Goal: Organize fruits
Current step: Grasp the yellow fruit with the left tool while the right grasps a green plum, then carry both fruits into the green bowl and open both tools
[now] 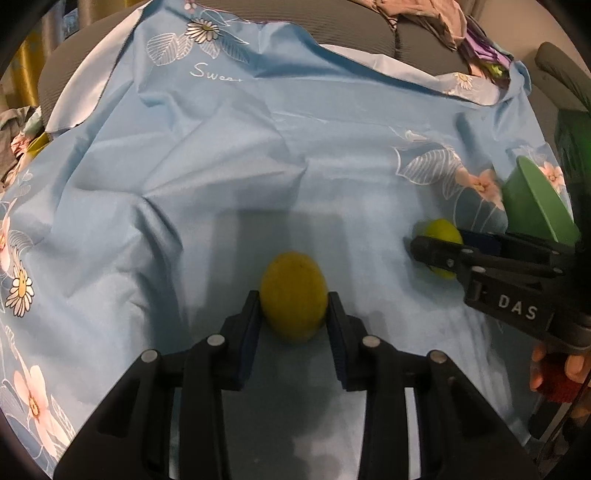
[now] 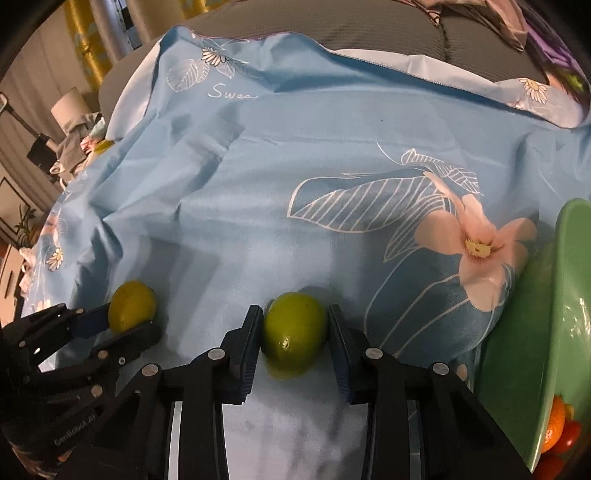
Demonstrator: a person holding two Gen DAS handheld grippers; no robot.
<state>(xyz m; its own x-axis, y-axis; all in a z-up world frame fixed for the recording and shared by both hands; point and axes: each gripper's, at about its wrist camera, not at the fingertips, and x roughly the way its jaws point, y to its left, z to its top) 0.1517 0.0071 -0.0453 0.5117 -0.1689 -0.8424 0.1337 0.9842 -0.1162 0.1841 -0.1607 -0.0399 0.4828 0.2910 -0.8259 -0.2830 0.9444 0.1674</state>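
A yellow lemon (image 1: 293, 295) lies on the blue floral cloth (image 1: 221, 166) between the fingers of my left gripper (image 1: 294, 314), which is shut on it. A green lime (image 2: 294, 334) sits between the fingers of my right gripper (image 2: 294, 332), which is shut on it. In the left wrist view the right gripper (image 1: 439, 251) holds the lime (image 1: 441, 230) at the right. In the right wrist view the left gripper (image 2: 129, 328) holds the lemon (image 2: 131, 304) at the left. A green bowl (image 2: 546, 332) stands at the right, with orange fruits (image 2: 557, 428) inside.
The green bowl (image 1: 535, 199) shows tilted at the right edge of the left wrist view. Grey cushions (image 1: 351, 26) and crumpled clothes (image 1: 424, 18) lie beyond the cloth's far edge. Clutter (image 2: 74, 144) sits at the far left.
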